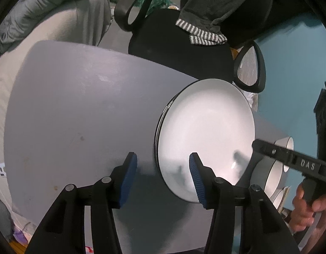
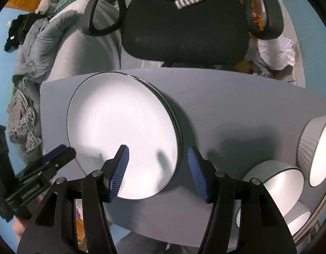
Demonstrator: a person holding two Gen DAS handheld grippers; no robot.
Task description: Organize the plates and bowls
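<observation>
- Plates are looking done: you are seeing a stack of white plates (image 2: 122,135) with dark rims sitting on the grey table (image 2: 237,110), edges of several plates showing under the top one. I cannot count them exactly.
- Bowls are looking unfinished: a cluster of bowls (image 2: 275,180) is lying ahead and to the right of your right gripper (image 2: 158,169), some tipped on their sides with openings facing you, not nested in any neat stack. One ribbed bowl (image 2: 315,148) is sitting further out to the right, also tilted.
- So my read: plate stacking is mostly complete, bowl sorting is what you are still facing.
- Right gripper is standing wide apart, holding nothing. Its left blue pad (image 2: 120,169) is hovering over the near part of the plate stack, its right pad is over bare table just beside the stack rim. Cannot tell if the left pad is touching the plate.
- Left gripper (image 1: 163,177) is also spread wide and empty. The plate stack (image 1: 207,139) is sitting ahead and to its right; the right pad (image 1: 196,180) is overlapping the near rim, the left pad is over bare table.
- In the left wrist view you are seeing the right gripper's body coming in from the right, between the plates and the bowls (image 1: 277,169).
- Office chair (image 2: 184,27) is sitting beyond the table, straight ahead of both tools.
</observation>
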